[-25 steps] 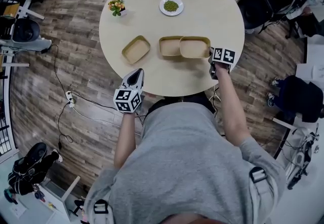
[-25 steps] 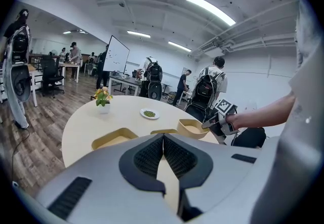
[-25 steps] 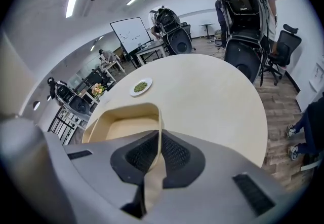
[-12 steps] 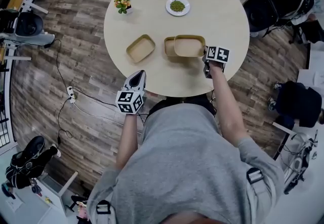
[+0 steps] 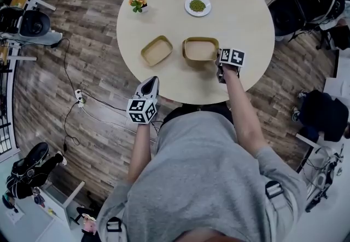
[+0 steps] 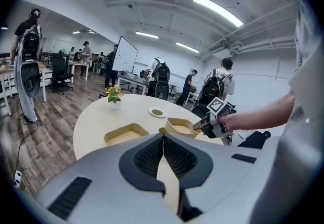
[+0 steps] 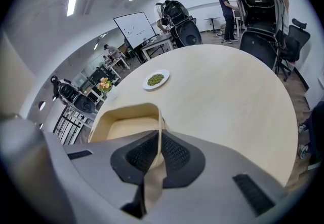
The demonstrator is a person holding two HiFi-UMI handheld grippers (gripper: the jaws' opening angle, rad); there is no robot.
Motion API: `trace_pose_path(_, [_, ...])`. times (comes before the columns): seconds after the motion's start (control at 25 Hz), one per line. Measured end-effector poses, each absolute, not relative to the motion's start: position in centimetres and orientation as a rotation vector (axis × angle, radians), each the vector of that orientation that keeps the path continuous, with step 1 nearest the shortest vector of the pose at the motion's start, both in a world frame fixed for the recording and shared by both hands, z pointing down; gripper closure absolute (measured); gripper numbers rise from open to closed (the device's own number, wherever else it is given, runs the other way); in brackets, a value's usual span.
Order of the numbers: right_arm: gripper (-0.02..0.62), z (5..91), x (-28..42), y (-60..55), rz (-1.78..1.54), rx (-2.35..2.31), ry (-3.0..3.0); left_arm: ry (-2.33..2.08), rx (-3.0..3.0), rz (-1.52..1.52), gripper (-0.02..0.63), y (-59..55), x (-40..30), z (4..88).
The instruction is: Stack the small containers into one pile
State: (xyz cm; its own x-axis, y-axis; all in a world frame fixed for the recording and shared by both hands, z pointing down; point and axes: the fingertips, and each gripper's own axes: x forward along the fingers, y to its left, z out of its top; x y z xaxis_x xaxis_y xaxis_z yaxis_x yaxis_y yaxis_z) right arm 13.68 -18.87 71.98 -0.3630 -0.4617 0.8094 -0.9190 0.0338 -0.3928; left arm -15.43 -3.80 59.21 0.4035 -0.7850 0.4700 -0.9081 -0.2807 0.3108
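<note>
Two tan containers show on the round table (image 5: 240, 16) in the head view. One lies alone at the left (image 5: 156, 50) (image 6: 125, 133). My right gripper (image 5: 219, 63) (image 7: 158, 153) is shut on the near right wall of the other container (image 5: 200, 49) (image 7: 126, 121). That held container sits over a third one, of which only a rim corner (image 6: 161, 130) peeks out in the left gripper view. My left gripper (image 5: 150, 80) (image 6: 163, 143) is shut and empty, hanging at the table's near edge, short of the lone container.
A small potted plant (image 5: 138, 2) and a white plate of green bits (image 5: 197, 5) stand at the far side of the table. A black chair with a backpack (image 5: 303, 0) is beyond the right edge. Cables (image 5: 82, 101) lie on the wooden floor at the left.
My right gripper has carried its container leftward, from beside the middle container to over it, so the middle one is now covered. The left gripper has stayed in place.
</note>
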Motion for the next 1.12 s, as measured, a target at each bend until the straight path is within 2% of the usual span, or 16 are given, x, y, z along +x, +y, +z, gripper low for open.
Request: trace_pose_path(1.12, [0.572,73.8,12.1,-19.5,1.26,1.431,-1.785,-1.409,2.122,0.318,0.586,-4.0,-15.8,59.8])
